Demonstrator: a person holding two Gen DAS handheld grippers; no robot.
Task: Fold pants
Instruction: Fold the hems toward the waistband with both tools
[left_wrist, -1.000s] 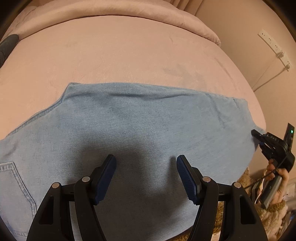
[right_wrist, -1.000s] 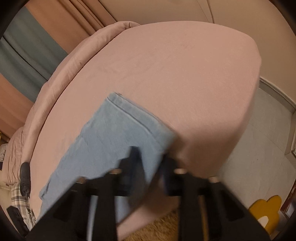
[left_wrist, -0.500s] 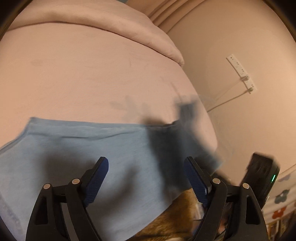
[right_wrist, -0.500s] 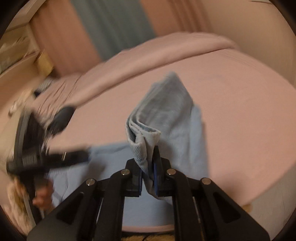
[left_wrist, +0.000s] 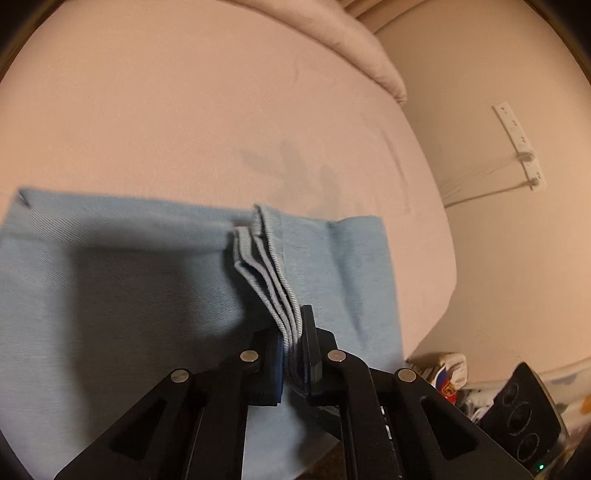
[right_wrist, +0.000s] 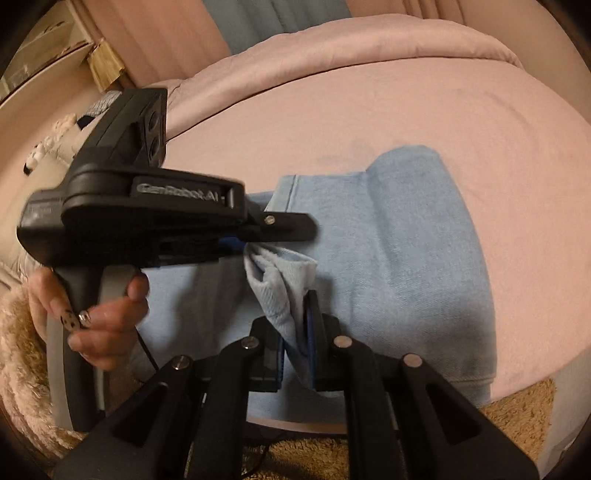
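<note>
Light blue denim pants (left_wrist: 129, 277) lie flat across the pink bed (left_wrist: 184, 110). My left gripper (left_wrist: 293, 332) is shut on a stack of hem edges (left_wrist: 266, 258) lifted off the flat part. In the right wrist view my right gripper (right_wrist: 295, 332) is shut on the same bunched hem cloth (right_wrist: 280, 280), a folded leg (right_wrist: 424, 240) bulging to its right. The left gripper (right_wrist: 255, 242) comes in from the left just beyond, a hand (right_wrist: 107, 317) on its handle. The two grippers grip close together.
A rolled pink duvet (left_wrist: 351, 37) lies at the far side of the bed. On the wall to the right hangs a power strip (left_wrist: 517, 147) with cables. A tan shaggy rug (right_wrist: 517, 417) covers the floor below the bed edge. Curtains (right_wrist: 258, 22) hang behind.
The right gripper carried the leg end across and over the flat pants to the left gripper. The left gripper, open before, has shut on the hem edges.
</note>
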